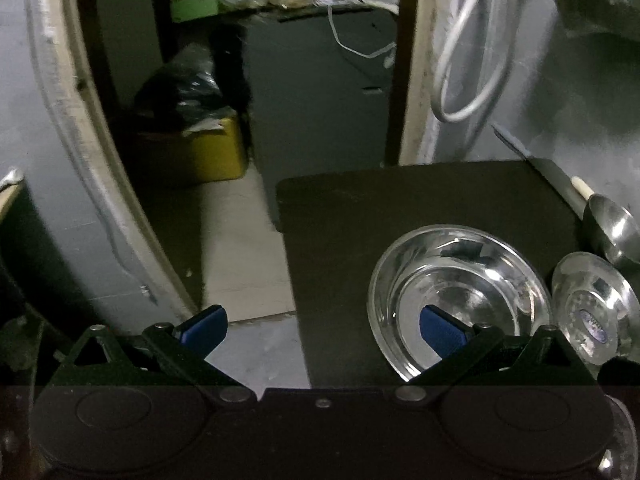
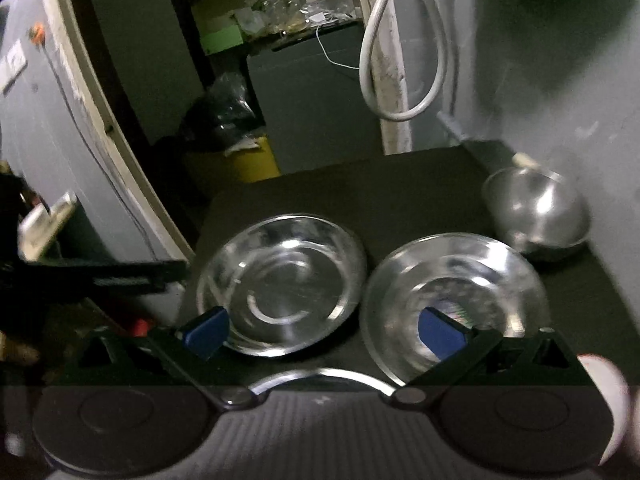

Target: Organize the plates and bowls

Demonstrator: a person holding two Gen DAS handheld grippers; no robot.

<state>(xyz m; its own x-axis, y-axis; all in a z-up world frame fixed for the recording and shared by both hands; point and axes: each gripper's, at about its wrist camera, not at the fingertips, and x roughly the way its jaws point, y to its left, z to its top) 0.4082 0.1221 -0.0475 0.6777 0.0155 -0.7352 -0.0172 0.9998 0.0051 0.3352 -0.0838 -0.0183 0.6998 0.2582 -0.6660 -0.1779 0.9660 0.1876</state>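
Two shallow steel plates and a steel bowl sit on a dark table point(image 2: 400, 184). In the right wrist view the left plate point(image 2: 282, 284) lies beside the right plate point(image 2: 452, 300), with the bowl point(image 2: 536, 212) behind at the wall. A curved steel rim point(image 2: 320, 376) shows just under my right gripper point(image 2: 322, 334), which is open and empty above the plates' near edges. In the left wrist view my left gripper point(image 1: 322, 334) is open and empty at the table's left front corner, its right finger over the left plate point(image 1: 460, 292); the other plate point(image 1: 596, 308) and bowl point(image 1: 612, 232) lie right.
The table point(image 1: 400, 200) ends at its left edge, with floor point(image 1: 244, 260) below. A grey wall point(image 2: 560, 120) runs along the right, with a white hose loop point(image 2: 400, 60) hanging on it. A yellow bin point(image 1: 216, 156) with black bags stands beyond.
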